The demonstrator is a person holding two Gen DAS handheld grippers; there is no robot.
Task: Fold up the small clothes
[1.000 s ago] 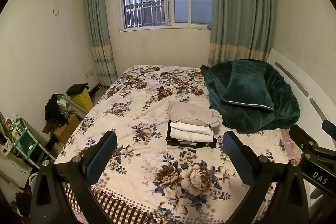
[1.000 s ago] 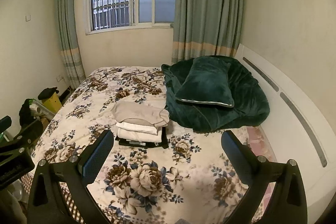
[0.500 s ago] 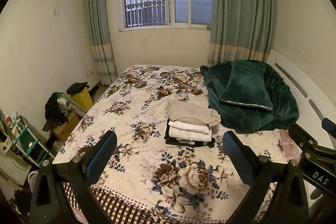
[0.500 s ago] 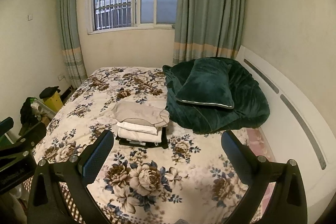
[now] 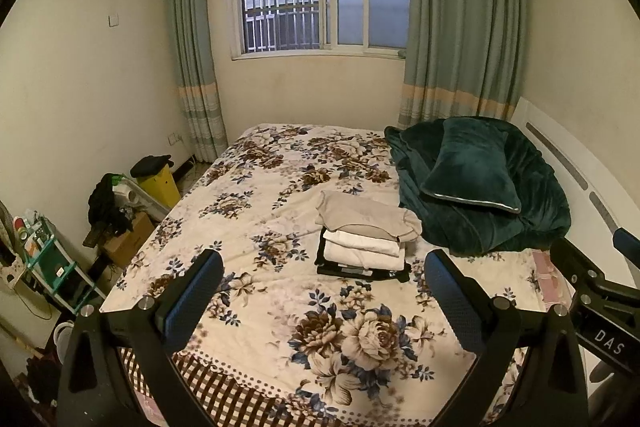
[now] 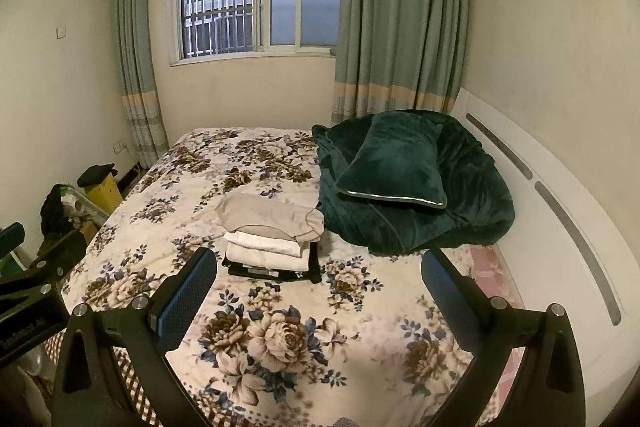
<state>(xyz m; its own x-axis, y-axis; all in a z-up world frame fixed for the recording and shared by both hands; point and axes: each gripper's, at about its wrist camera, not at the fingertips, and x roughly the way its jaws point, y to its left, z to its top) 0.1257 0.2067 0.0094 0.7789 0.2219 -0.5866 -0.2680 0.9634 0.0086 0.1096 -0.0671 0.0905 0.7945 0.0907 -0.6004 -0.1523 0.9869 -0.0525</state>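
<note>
A stack of folded clothes (image 5: pixel 366 239) lies in the middle of the floral bed (image 5: pixel 280 307): a beige piece on top, white pieces under it, a black one at the bottom. It also shows in the right wrist view (image 6: pixel 272 239). My left gripper (image 5: pixel 322 291) is open and empty, held above the bed's near end, well short of the stack. My right gripper (image 6: pixel 318 289) is open and empty too, beside the left one. The right gripper's body (image 5: pixel 596 307) shows at the left view's right edge.
A dark green blanket with a pillow (image 5: pixel 476 183) lies at the head end, right of the stack. The white headboard (image 6: pixel 560 227) runs along the right. Boxes, a yellow bin (image 5: pixel 158 185) and a shelf (image 5: pixel 48 267) crowd the floor at left.
Both grippers have drawn back and risen slightly from the bed; the stack looks a little farther away. Jaws stay open. The clothes have not moved.
</note>
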